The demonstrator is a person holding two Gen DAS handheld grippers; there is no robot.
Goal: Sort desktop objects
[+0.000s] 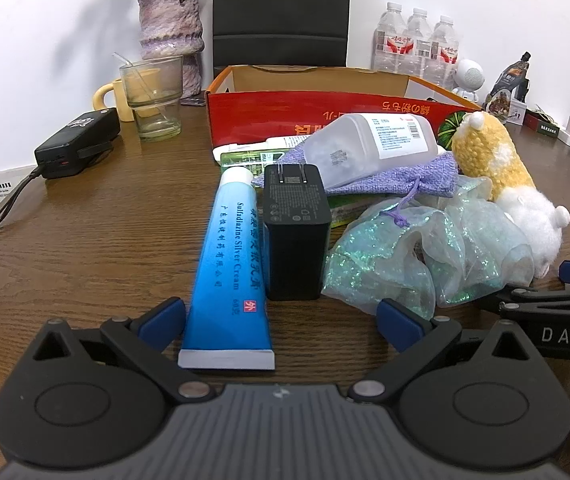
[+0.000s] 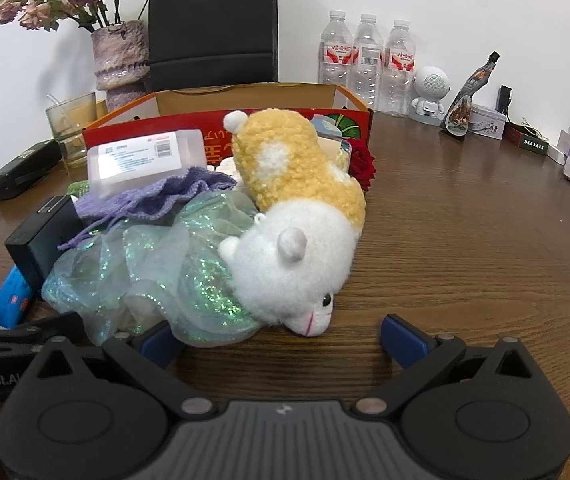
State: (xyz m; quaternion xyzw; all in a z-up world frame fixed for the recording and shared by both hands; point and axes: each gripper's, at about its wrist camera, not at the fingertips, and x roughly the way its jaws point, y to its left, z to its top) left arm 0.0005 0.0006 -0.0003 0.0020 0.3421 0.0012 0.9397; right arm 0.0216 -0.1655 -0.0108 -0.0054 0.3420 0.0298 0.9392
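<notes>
A pile lies before a red cardboard box (image 1: 285, 120) (image 2: 133, 130). A blue cream tube (image 1: 227, 264) points at me beside a black charger (image 1: 296, 232) (image 2: 41, 240). Behind them a white plastic bottle (image 1: 369, 142) (image 2: 141, 160) rests on a purple knit pouch (image 1: 401, 178) (image 2: 165, 196). A glittery green organza bag (image 1: 425, 256) (image 2: 153, 272) and a yellow-and-white plush toy (image 1: 497, 168) (image 2: 301, 224) lie to the right. My left gripper (image 1: 281, 322) is open, with the tube's crimped end between its fingers. My right gripper (image 2: 281, 340) is open just short of the plush's face.
A glass (image 1: 155, 96), a yellow mug, a purple vase (image 1: 171, 36) and a black power bank (image 1: 77, 144) with a cable stand at the left. Water bottles (image 2: 367, 60), a white robot figure (image 2: 429, 92) and small boxes line the back right. A black bag stands behind the box.
</notes>
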